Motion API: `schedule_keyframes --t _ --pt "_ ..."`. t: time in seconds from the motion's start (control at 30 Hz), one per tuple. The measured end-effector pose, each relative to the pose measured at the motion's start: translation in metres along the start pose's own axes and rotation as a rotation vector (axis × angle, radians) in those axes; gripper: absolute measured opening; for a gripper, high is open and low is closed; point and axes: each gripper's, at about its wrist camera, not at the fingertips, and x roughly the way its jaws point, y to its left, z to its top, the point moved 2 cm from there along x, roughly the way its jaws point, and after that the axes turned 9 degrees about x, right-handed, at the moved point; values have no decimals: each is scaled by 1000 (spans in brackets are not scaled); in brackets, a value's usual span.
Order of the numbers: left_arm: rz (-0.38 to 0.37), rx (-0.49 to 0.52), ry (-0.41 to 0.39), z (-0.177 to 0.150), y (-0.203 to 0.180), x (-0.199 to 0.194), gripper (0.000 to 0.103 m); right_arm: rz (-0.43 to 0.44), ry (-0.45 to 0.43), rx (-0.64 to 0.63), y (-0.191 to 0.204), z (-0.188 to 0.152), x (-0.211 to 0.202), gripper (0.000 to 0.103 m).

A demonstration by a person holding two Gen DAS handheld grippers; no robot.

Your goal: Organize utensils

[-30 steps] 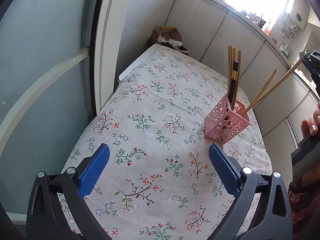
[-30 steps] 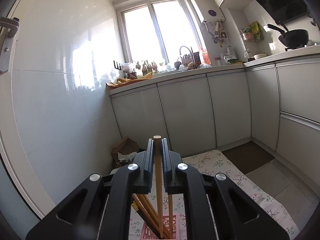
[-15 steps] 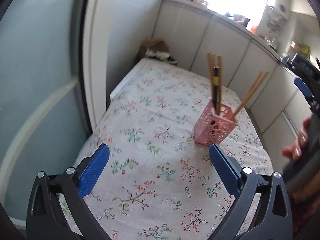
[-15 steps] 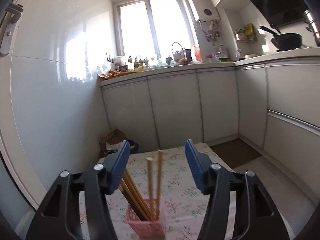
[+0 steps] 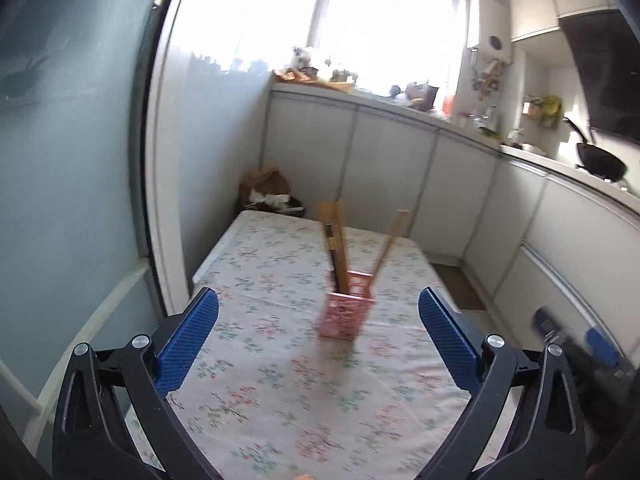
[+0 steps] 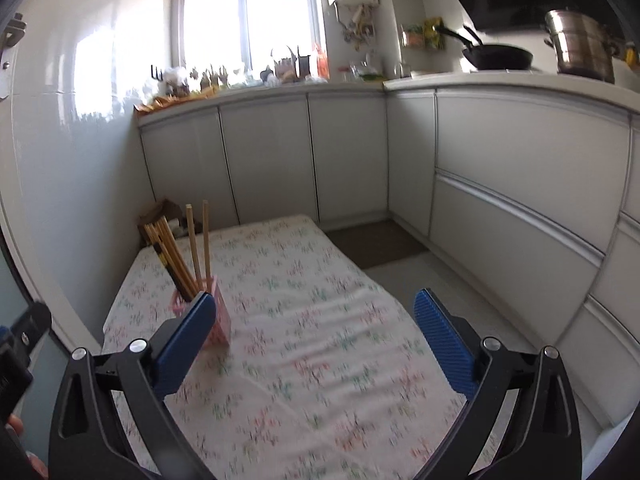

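Kitchen: pale cabinet fronts (image 6: 348, 152) wrap the far and right sides; a bright window (image 5: 384, 20) sits above them.
Surface: a floral cloth (image 5: 280, 380) covers the low worktop, bare apart from one holder.
Left gripper (image 5: 318, 344): its blue fingers (image 5: 188, 340) stand wide with nothing between the pads.
Pink holder (image 5: 344, 312): upright on the cloth, at about 12 o'clock from the left gripper, well ahead of its tips.
Chopsticks (image 5: 334, 240): standing in the holder, long axis near vertical; one bundle leans toward 11 o'clock, a loose stick toward 1 o'clock.
Right gripper (image 6: 316, 340): its jaws are opening, wide, nothing between them; the holder lies at about 10 o'clock, partly behind the left-hand finger.
Nearer hand: judged the right, since the holder looks closer in its view.
Task state: no utensil visible on the cloth, so sorting seems nearly finished.
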Motion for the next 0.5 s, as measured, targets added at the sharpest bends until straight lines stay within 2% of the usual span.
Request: schedule_keyframes --t 0.1,0.23,0.4,0.5 --pt "3 27 -18 8 -15 -25 96 -11 -32 20 -14 1 -35 97" --pt "16 51 -82 17 -31 -70 96 -28 -85 112 -39 6 -79 97" --pt "83 111 -143 20 -49 -118 96 -65 -90 187 -69 8 -121 97" --pt "56 119 -154 21 -58 -135 96 -74 -97 196 -79 11 -136 97"
